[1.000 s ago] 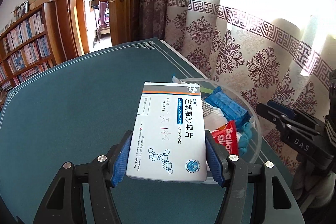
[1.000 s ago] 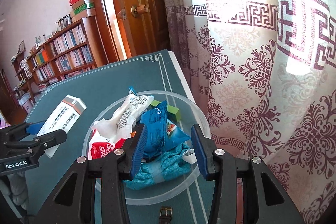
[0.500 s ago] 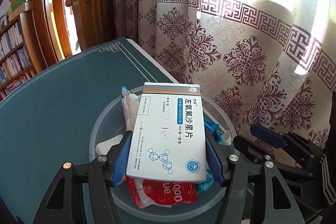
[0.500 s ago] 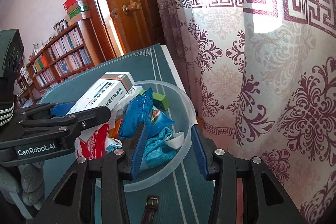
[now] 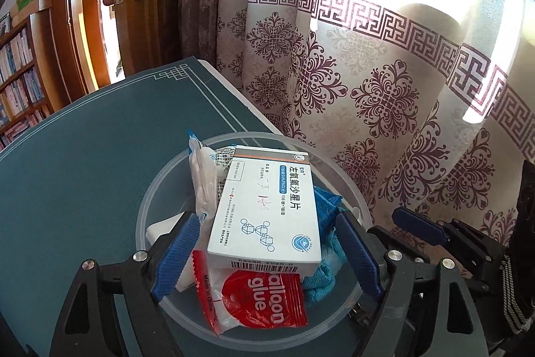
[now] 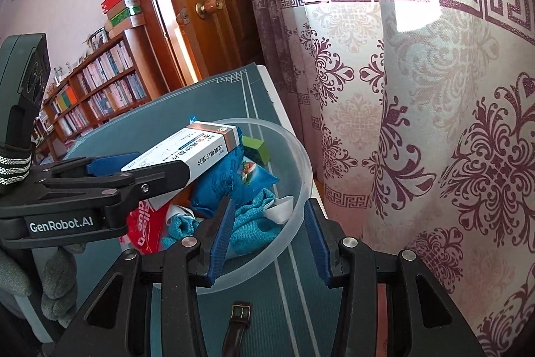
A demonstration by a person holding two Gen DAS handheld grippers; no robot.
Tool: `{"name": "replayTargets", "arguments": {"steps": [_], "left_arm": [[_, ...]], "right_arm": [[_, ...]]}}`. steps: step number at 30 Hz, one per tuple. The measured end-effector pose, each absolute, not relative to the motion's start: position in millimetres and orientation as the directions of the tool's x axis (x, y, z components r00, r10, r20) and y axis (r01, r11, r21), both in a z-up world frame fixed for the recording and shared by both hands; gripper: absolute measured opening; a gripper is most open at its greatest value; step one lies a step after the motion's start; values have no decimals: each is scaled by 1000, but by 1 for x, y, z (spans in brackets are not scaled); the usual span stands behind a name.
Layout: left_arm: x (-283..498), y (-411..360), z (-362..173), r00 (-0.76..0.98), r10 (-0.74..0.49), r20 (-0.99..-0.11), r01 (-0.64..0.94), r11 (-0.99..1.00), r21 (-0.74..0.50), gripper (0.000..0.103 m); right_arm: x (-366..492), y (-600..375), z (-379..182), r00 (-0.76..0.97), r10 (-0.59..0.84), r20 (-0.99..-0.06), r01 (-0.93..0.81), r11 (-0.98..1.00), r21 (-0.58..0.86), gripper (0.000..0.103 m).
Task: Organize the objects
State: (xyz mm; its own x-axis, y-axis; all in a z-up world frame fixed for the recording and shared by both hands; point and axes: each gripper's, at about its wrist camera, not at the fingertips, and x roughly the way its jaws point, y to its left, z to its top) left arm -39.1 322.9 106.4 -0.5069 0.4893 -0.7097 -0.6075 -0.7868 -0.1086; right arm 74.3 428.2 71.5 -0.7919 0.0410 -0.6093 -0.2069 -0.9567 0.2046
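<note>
A white medicine box [image 5: 267,209] lies tilted on the pile inside the clear plastic bowl [image 5: 147,206]. My left gripper [image 5: 264,253] is open around the box's near end, both blue pads clear of its sides. The box also shows in the right wrist view [image 6: 187,153], on top of the bowl's contents [image 6: 304,163]. In the bowl lie a red balloon-glue packet [image 5: 260,300], a teal cloth [image 6: 254,219], a blue snack packet [image 6: 217,186], a white wrapper [image 5: 204,183] and a green block [image 6: 255,148]. My right gripper [image 6: 267,240] is open and empty at the bowl's near rim.
The bowl stands at the right edge of the teal table mat [image 5: 83,173], close to the patterned curtain [image 5: 384,89]. A brown strap with a buckle [image 6: 239,320] lies on the mat below my right gripper. A wooden door [image 6: 200,5] and bookshelves [image 6: 100,89] stand behind.
My left gripper carried the box from the left over the bowl, then opened; the box now rests on the pile. My right gripper shifted a little to the bowl's right rim.
</note>
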Motion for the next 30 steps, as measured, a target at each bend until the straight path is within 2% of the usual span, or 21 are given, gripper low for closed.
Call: {"name": "replayTargets", "arguments": {"steps": [3, 6, 10, 13, 16, 18, 21, 25, 30], "left_arm": [[-34, 315, 116, -527, 501, -686, -608, -787, -108, 90], [-27, 305, 123, -562, 494, -663, -597, -797, -88, 97], [-14, 291, 126, -629, 459, -627, -571, -820, -27, 102], [-7, 284, 124, -653, 440, -616, -561, -828, 3, 102], [-1, 277, 122, -657, 438, -613, -554, -832, -1, 102], [2, 272, 121, -667, 432, -607, -542, -840, -3, 102], [6, 264, 120, -685, 419, -596, -522, -853, -1, 102], [10, 256, 119, -707, 395, -586, -495, -869, 12, 102], [13, 247, 119, -724, 379, -577, -471, -882, 11, 103]], "right_arm": [[78, 429, 71, -789, 45, -613, -216, -954, 208, 45], [81, 428, 70, -784, 39, -619, -220, -951, 219, 45], [85, 427, 68, -779, 35, -627, -222, -949, 222, 51], [89, 422, 67, -777, 31, -629, -219, -950, 223, 58], [91, 417, 68, -781, 23, -624, -210, -951, 227, 73], [93, 415, 69, -782, 15, -623, -201, -952, 230, 87], [99, 410, 72, -794, 16, -608, -192, -955, 226, 98], [107, 398, 82, -820, 57, -569, -182, -969, 166, 102], [117, 382, 94, -836, 101, -540, -170, -982, 80, 103]]}}
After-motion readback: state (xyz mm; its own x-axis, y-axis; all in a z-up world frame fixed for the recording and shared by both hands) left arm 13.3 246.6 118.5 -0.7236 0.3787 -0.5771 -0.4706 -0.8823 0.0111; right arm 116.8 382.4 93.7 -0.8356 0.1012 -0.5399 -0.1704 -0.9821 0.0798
